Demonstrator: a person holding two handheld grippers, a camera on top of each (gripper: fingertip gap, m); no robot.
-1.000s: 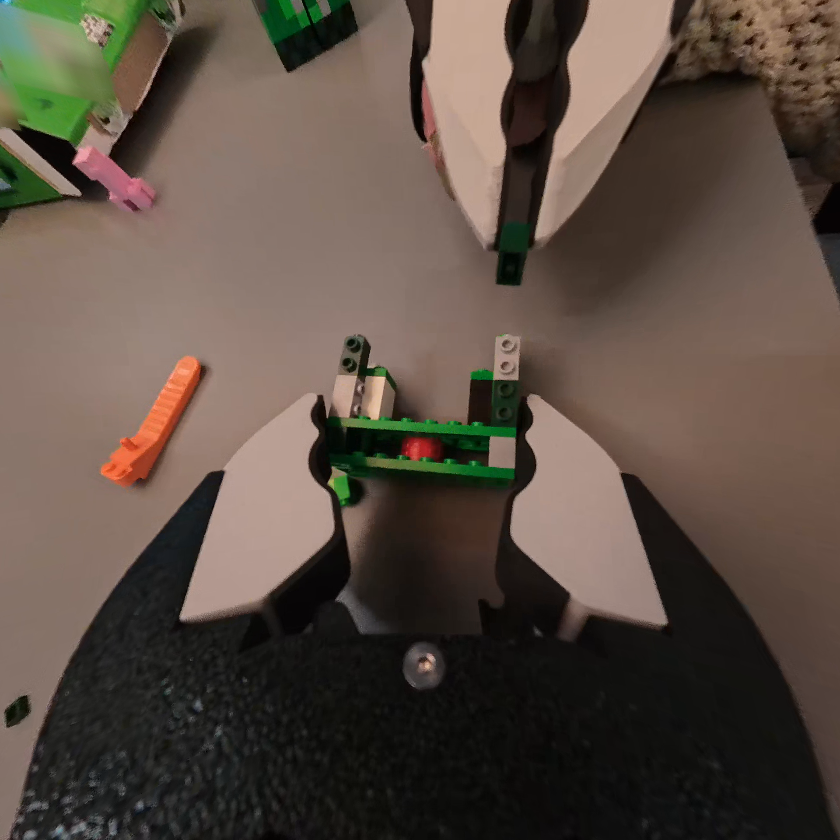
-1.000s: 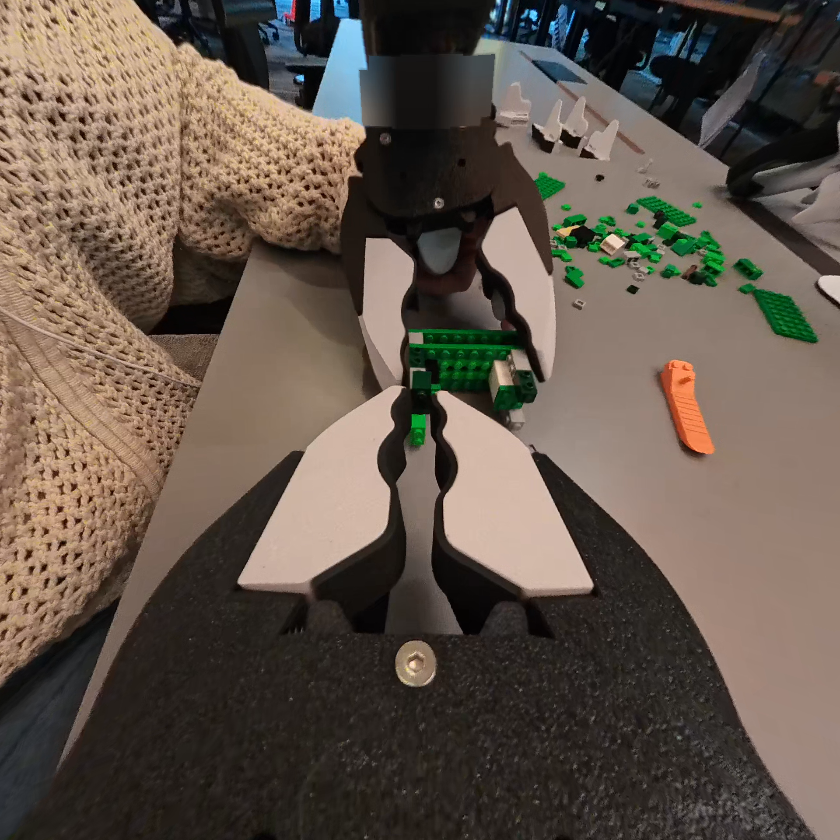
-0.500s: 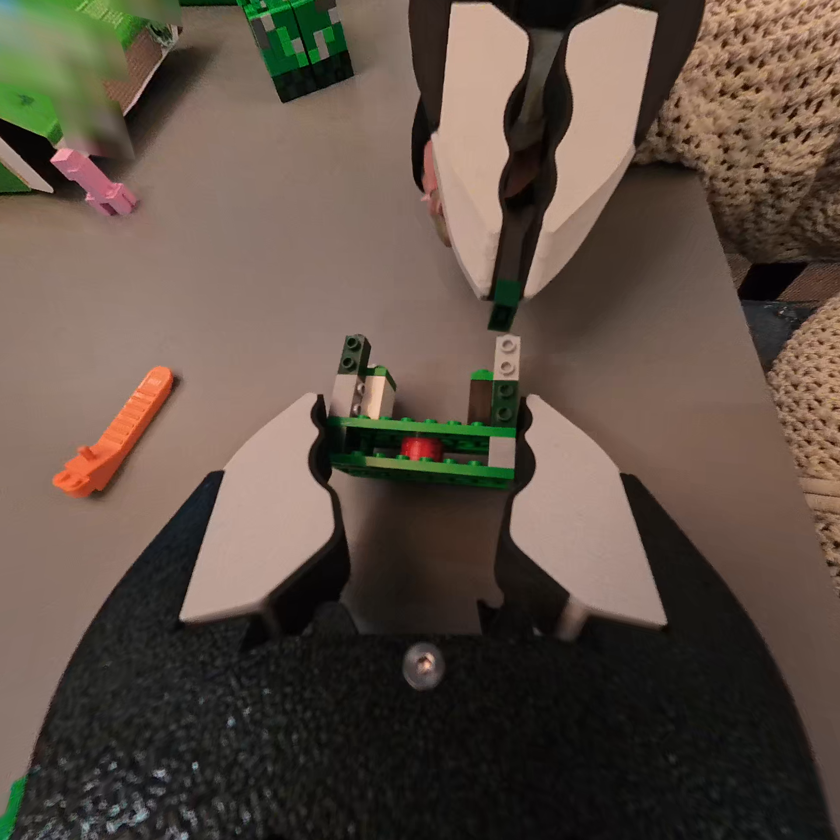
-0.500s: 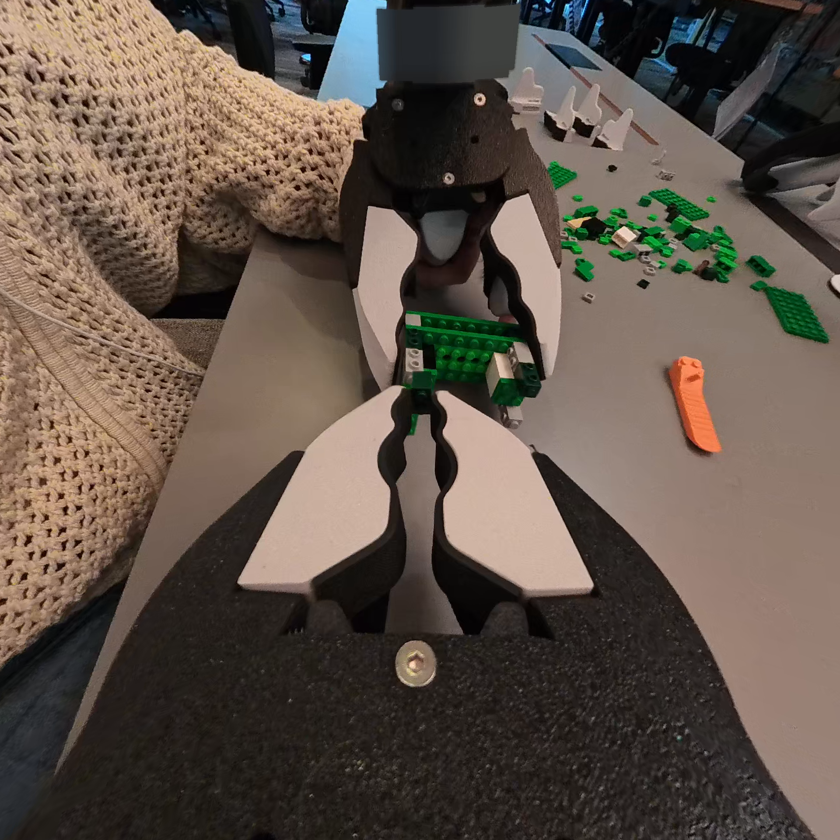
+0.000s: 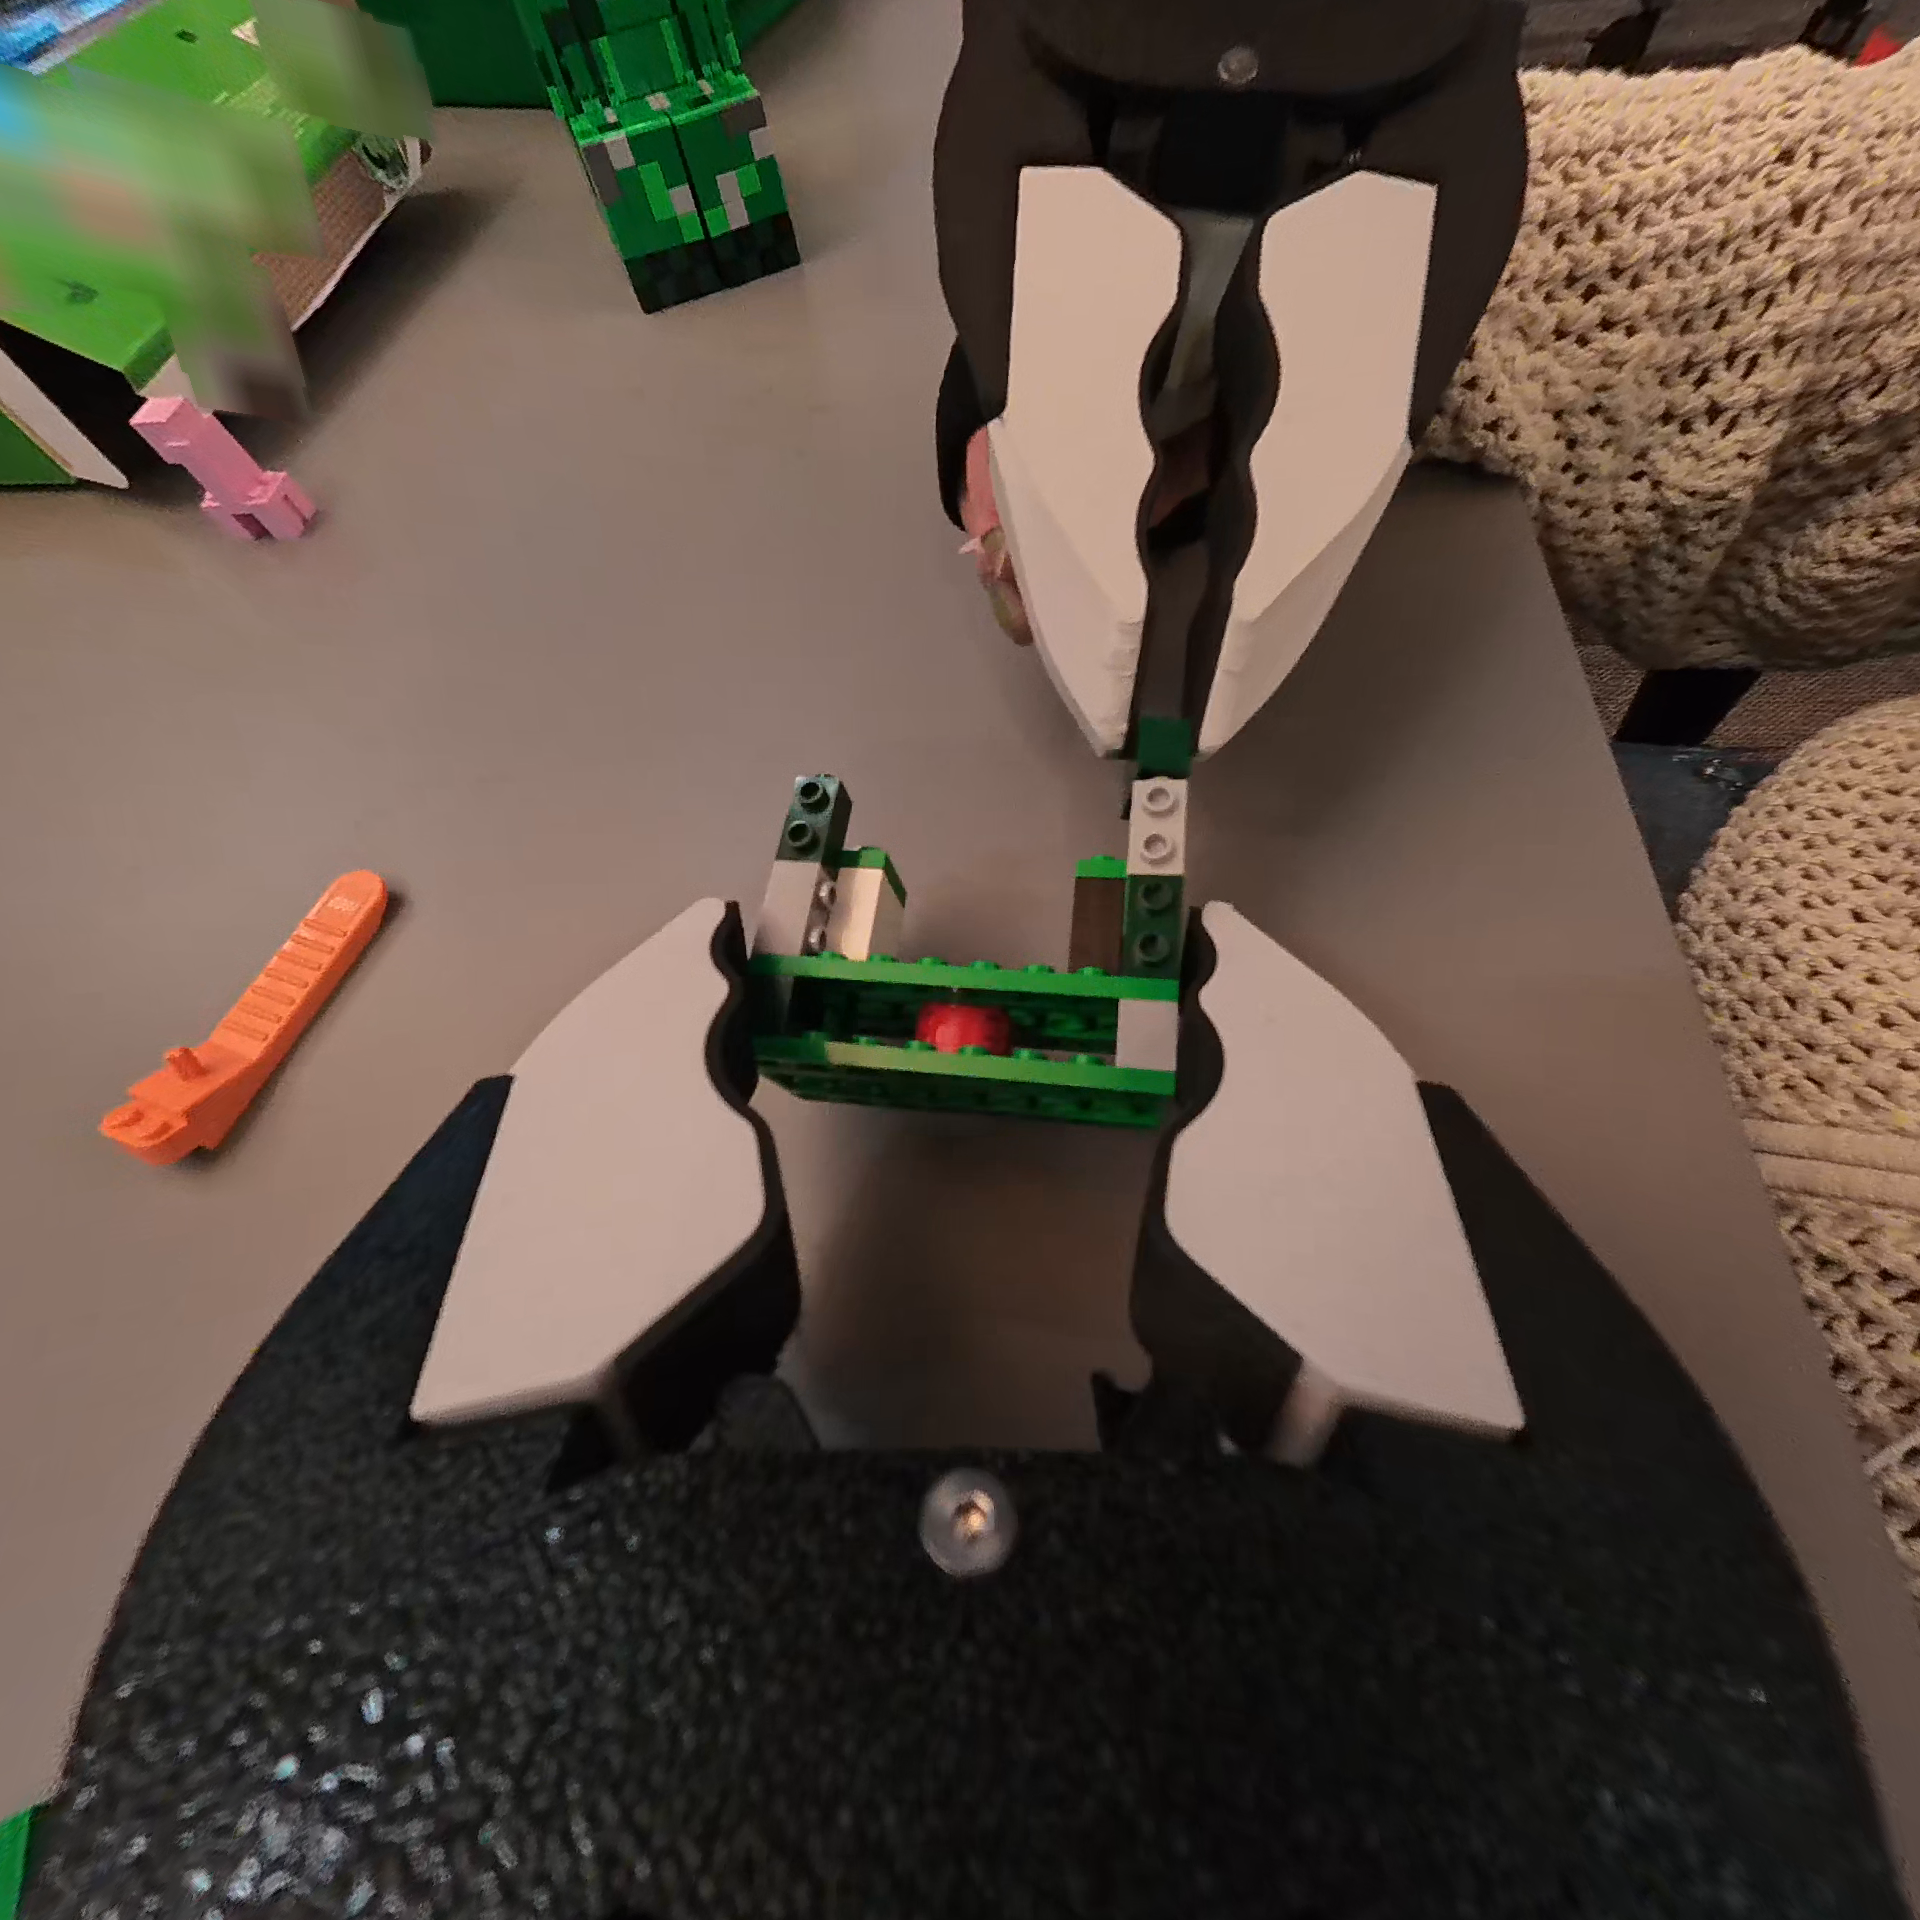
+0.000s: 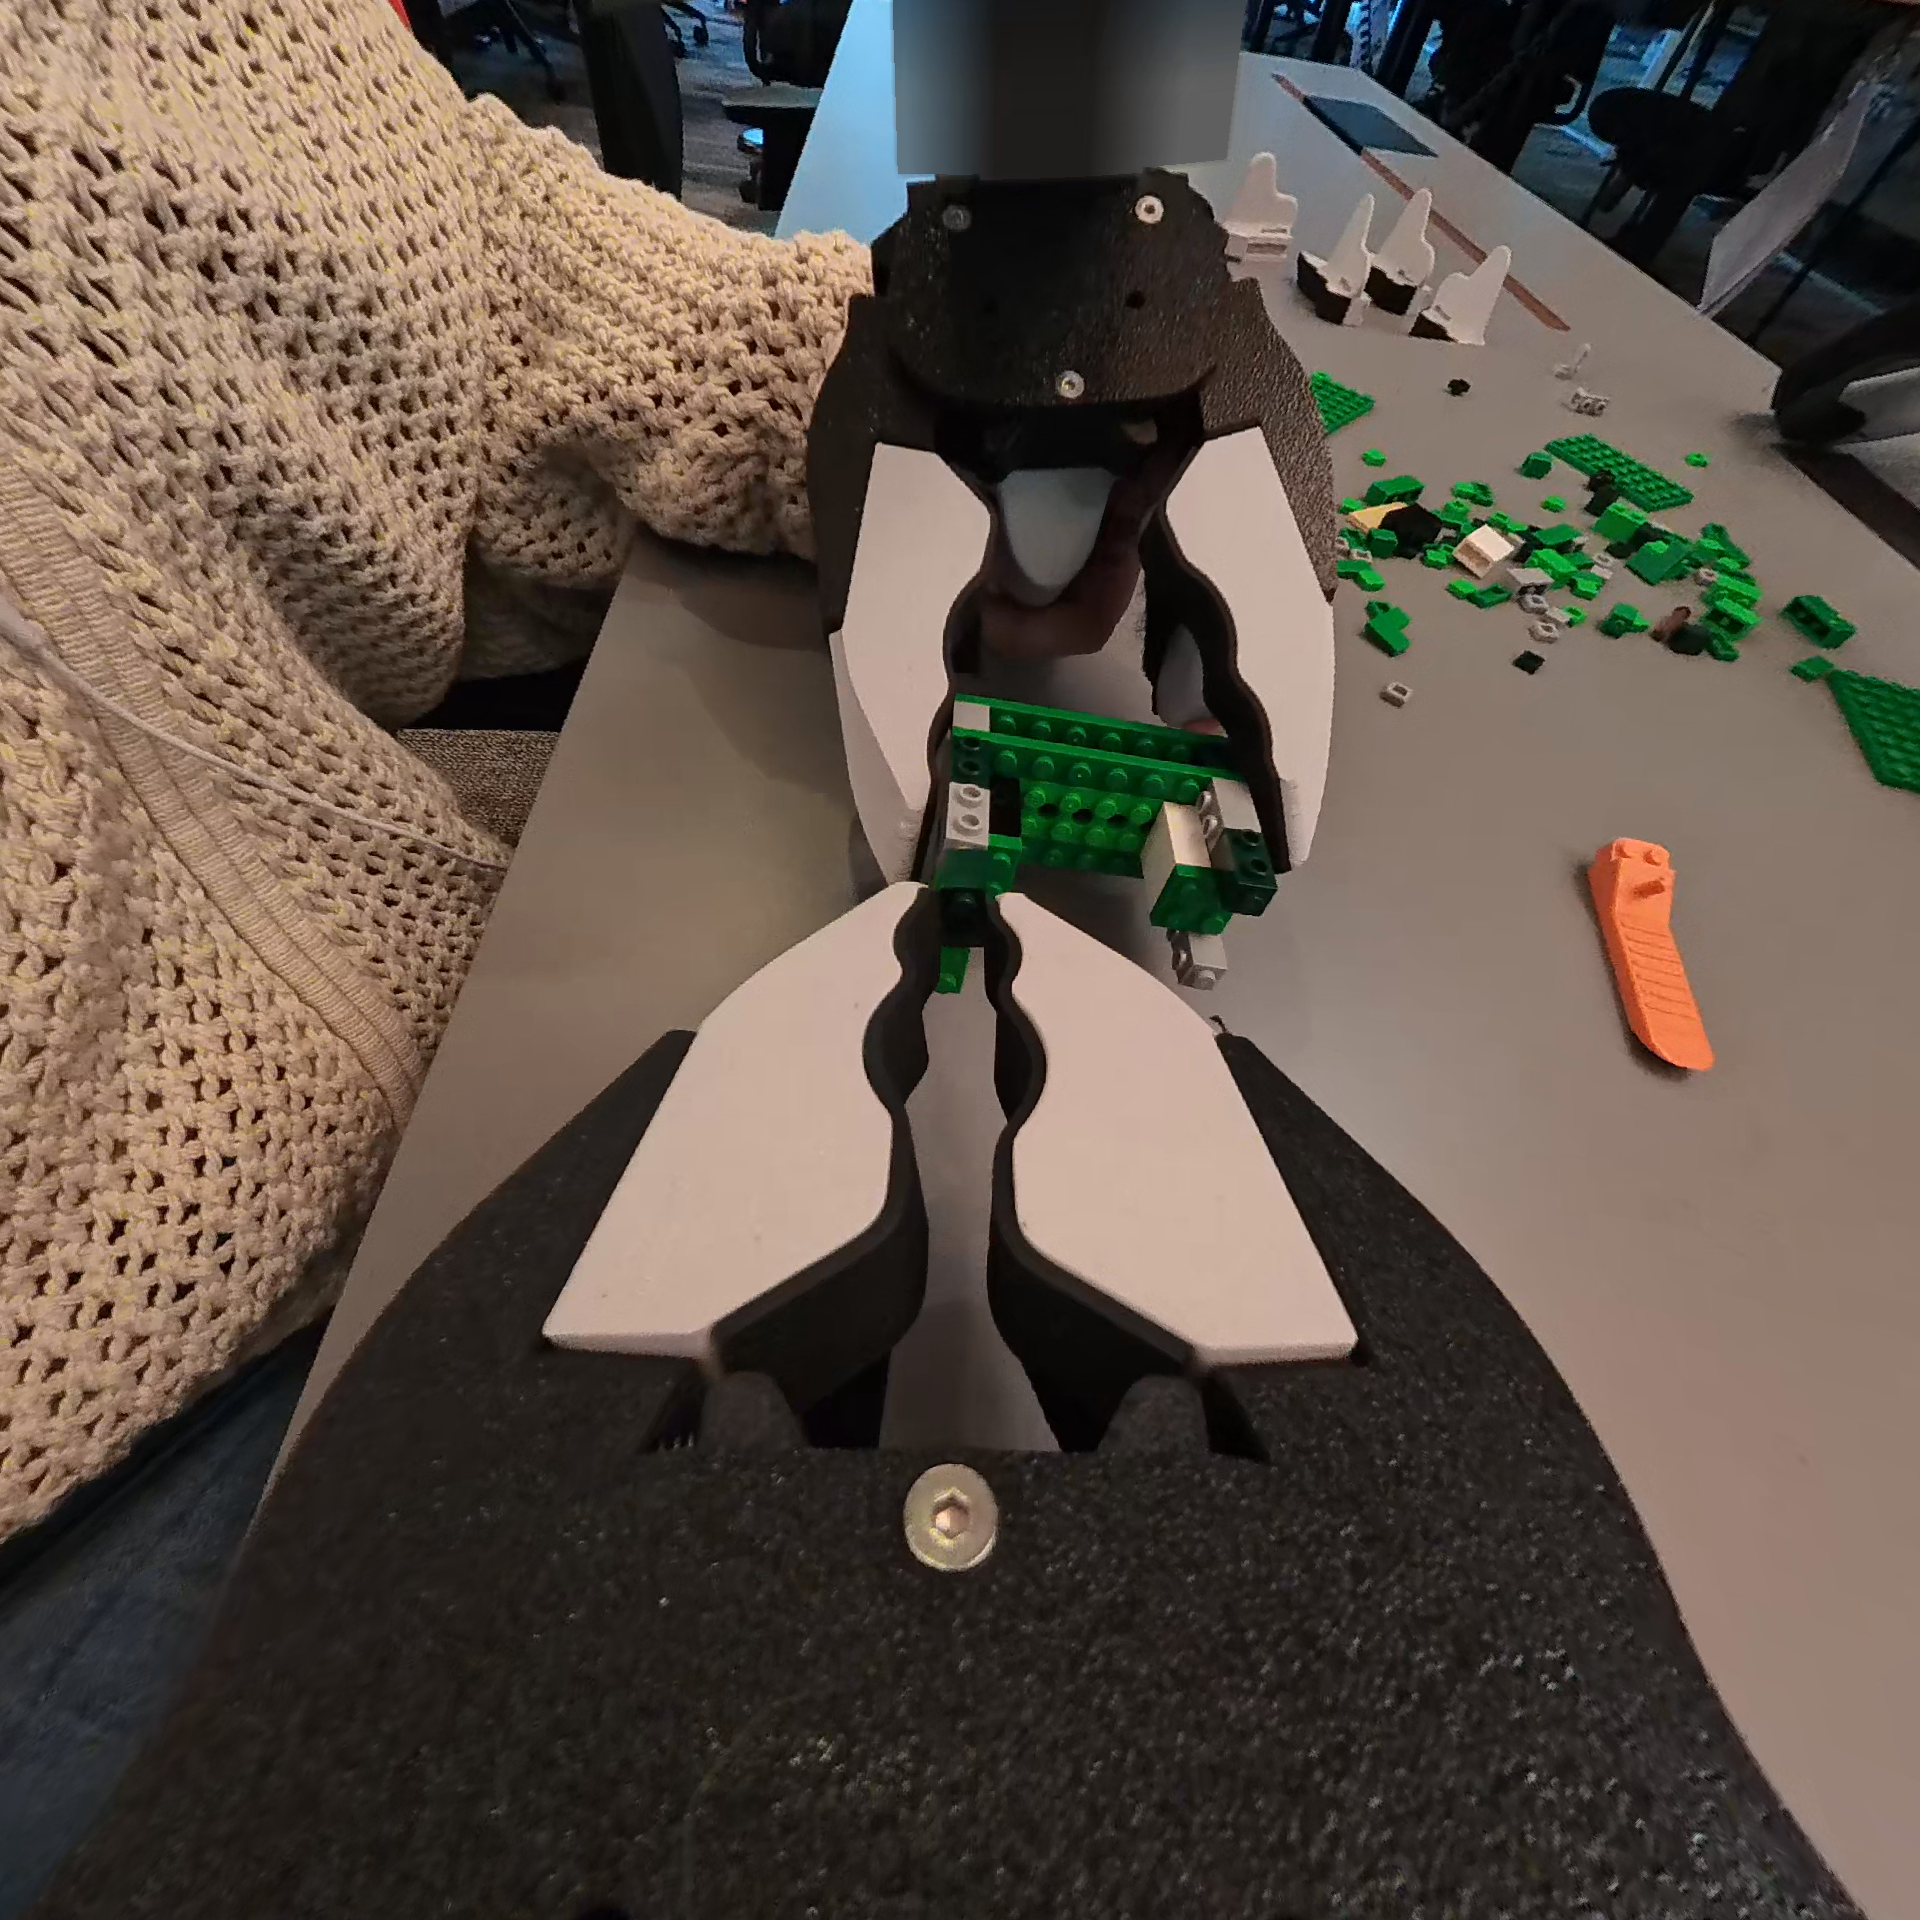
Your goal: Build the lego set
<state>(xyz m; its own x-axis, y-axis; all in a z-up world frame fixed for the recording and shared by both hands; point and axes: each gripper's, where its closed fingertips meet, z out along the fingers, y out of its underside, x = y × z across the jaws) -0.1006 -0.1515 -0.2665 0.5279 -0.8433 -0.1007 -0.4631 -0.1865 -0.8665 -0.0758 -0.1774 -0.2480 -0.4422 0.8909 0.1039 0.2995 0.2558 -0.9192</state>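
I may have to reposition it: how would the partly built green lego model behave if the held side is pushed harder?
The partly built green lego model, clamped across its width by the left gripper, probably stays rigid. Its tall grey-and-green brick column looks likeliest to snap off or tilt sideways.

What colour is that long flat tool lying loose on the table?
Orange tool; clearest in the right wrist view.

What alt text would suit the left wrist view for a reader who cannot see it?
The left claw grips a green lego build by its ends, while the right claw holds a small green brick against its grey corner post. An orange tool lies left on the table.
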